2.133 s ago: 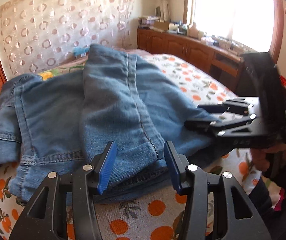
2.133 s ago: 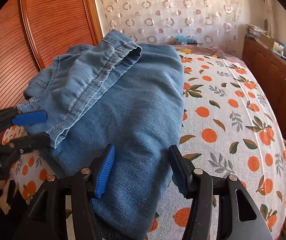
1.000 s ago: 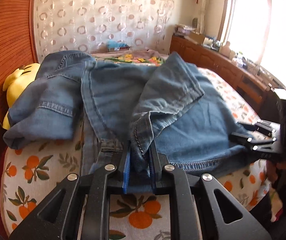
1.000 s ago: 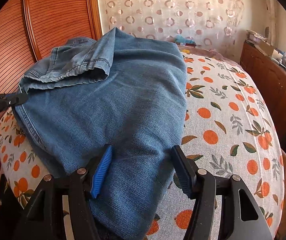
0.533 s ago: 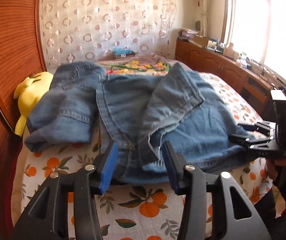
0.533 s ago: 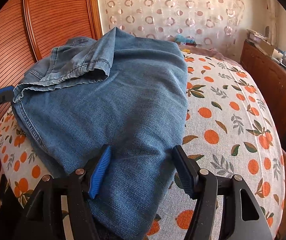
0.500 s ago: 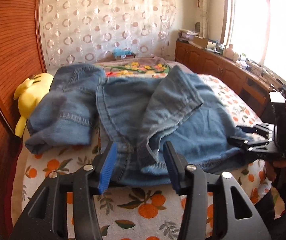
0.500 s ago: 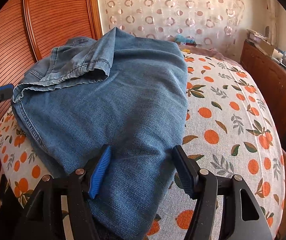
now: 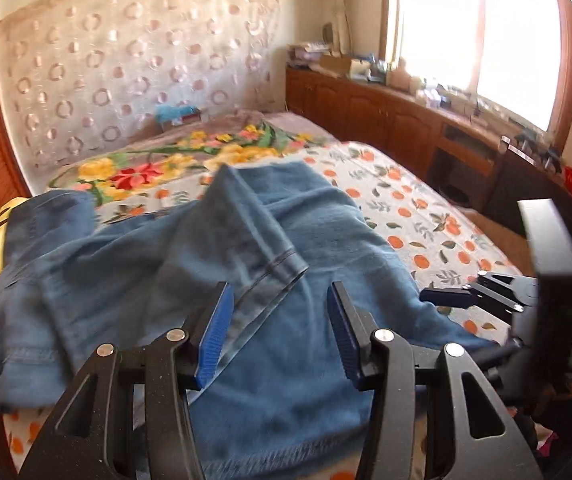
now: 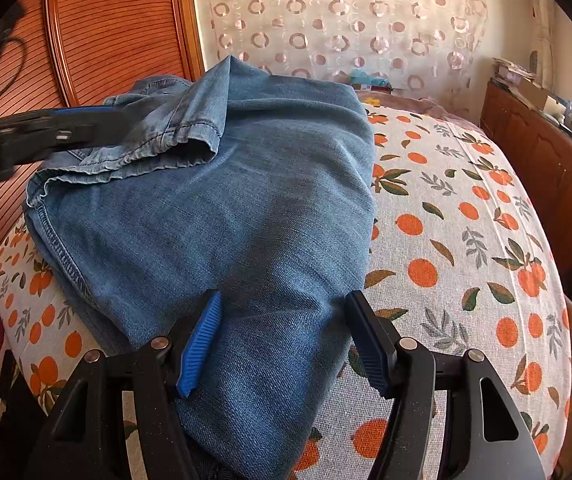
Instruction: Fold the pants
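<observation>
Jeans (image 10: 221, 208) lie part-folded on the bed (image 10: 466, 232), hem flap at 11 o'clock in right view. Left gripper (image 9: 277, 332) has just been opening: jaws apart over the denim, gripping nothing. Right gripper (image 10: 281, 340) jaws wide, straddling the near fold, pads not pressing.

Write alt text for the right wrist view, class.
Faded blue denim pants lie half-folded on an orange-print bedspread, one hemmed leg flopped across the top. The right tool hovers open over their near end; the left tool enters from the left.
</observation>
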Available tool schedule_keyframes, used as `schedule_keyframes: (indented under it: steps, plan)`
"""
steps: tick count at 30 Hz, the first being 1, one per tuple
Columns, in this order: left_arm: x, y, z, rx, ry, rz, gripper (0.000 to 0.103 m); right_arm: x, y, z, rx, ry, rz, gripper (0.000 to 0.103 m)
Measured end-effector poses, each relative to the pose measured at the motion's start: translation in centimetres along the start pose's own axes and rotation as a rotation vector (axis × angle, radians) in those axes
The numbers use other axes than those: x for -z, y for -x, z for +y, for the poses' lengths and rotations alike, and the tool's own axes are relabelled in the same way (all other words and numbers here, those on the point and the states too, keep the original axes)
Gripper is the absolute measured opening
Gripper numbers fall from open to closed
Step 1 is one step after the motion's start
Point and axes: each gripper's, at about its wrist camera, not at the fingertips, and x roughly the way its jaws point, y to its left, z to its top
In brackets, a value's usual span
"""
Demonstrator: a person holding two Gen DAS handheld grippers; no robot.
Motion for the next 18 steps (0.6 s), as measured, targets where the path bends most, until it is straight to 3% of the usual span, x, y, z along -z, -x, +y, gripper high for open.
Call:
schedule_keyframes:
  steps: [3,7,11,18]
  plan:
    - [-0.8,-3.3,-0.7,-0.014,-0.021,0.068,0.05,0.1,0.0,0.0,-0.001,-0.002,-0.001,0.065]
    - [-1.0,-6.7,0.0,-0.089,-0.015,0.134,0.049,0.0,0.0,0.1,-0.001,-0.005,-0.003,0.065]
    - [-1.0,-6.3,1.2,-0.083,0.009,0.113,0.017,0.1,0.0,0.2,0.0,-0.007,-0.004,0.065]
    - [-2.8,-0.9,6.8,-0.165,0.089,-0.005,0.013,0.1,0.0,0.3,0.0,-0.009,-0.005,0.065]
